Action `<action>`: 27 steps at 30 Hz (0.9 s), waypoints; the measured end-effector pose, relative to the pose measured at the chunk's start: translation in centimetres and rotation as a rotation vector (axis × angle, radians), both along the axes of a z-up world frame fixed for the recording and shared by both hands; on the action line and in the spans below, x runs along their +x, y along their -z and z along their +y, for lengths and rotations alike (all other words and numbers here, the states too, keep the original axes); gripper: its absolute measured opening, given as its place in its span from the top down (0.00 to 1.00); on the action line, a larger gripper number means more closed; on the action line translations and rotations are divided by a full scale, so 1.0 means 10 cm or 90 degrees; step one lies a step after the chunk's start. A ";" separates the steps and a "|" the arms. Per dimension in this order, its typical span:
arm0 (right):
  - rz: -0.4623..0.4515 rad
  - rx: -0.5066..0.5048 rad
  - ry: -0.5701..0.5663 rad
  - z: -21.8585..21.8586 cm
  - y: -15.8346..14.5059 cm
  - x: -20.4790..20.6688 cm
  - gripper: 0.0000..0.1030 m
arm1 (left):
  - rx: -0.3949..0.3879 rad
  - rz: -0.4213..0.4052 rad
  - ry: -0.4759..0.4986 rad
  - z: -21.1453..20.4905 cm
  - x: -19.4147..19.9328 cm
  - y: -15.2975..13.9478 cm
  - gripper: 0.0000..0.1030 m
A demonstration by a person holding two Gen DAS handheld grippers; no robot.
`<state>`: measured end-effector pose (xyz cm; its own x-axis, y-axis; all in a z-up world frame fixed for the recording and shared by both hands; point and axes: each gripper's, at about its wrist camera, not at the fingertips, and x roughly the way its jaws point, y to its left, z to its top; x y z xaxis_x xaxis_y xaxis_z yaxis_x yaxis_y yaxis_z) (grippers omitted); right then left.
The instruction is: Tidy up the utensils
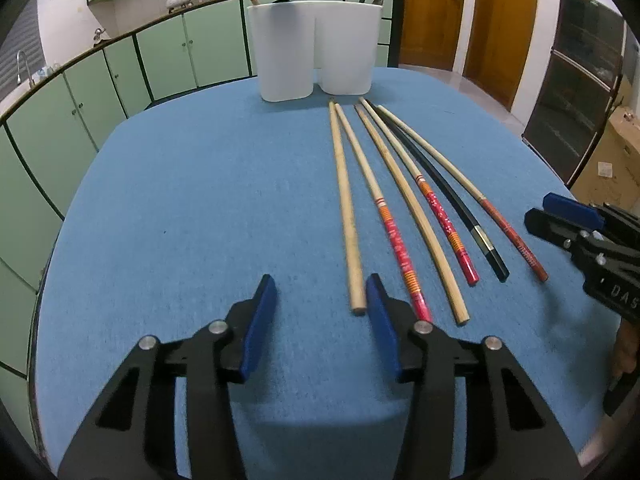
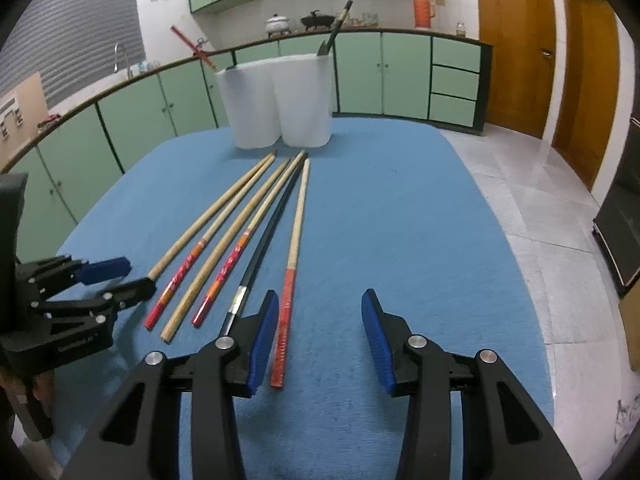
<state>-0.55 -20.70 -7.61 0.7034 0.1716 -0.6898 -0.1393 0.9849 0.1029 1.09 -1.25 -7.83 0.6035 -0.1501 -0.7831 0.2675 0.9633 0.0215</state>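
Note:
Several chopsticks lie side by side on the blue table cloth: plain wooden ones, red-patterned ones, and a black one. A white two-compartment holder stands at the far edge with a few utensils in it; it also shows in the right wrist view. My left gripper is open and empty, just left of the chopsticks' near ends. My right gripper is open and empty, with the red-ended chopstick lying beside its left finger.
Green kitchen cabinets curve around behind the table. Wooden doors stand at the back right. A tiled floor lies right of the table, with a dark cabinet beyond it.

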 end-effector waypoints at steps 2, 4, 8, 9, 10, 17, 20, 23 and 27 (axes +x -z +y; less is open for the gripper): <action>0.008 -0.010 -0.010 0.04 0.02 0.01 0.63 | 0.005 -0.001 0.006 -0.03 0.00 0.00 0.64; 0.018 -0.020 -0.022 0.09 0.04 0.03 0.66 | 0.006 0.002 0.009 -0.06 0.01 -0.01 0.69; 0.037 -0.029 -0.033 0.14 0.07 0.07 0.77 | -0.005 0.006 0.020 -0.13 0.02 -0.01 0.89; 0.039 -0.031 -0.036 0.14 0.07 0.07 0.82 | -0.004 0.005 0.020 -0.15 0.02 -0.01 0.91; 0.041 -0.033 -0.038 0.16 0.08 0.08 0.86 | -0.003 0.004 0.019 -0.16 0.01 0.00 0.93; 0.047 -0.032 -0.007 0.09 0.09 0.11 0.94 | 0.000 -0.003 -0.001 -0.14 -0.01 -0.01 0.94; 0.050 -0.016 0.017 0.00 0.09 0.12 0.94 | 0.004 -0.004 -0.021 -0.09 -0.03 -0.01 0.94; 0.052 -0.010 0.029 -0.04 0.09 0.12 0.94 | 0.010 -0.006 -0.050 -0.01 -0.04 -0.02 0.94; 0.053 -0.014 0.027 -0.03 0.09 0.15 0.94 | 0.005 -0.003 -0.068 0.06 0.00 -0.02 0.94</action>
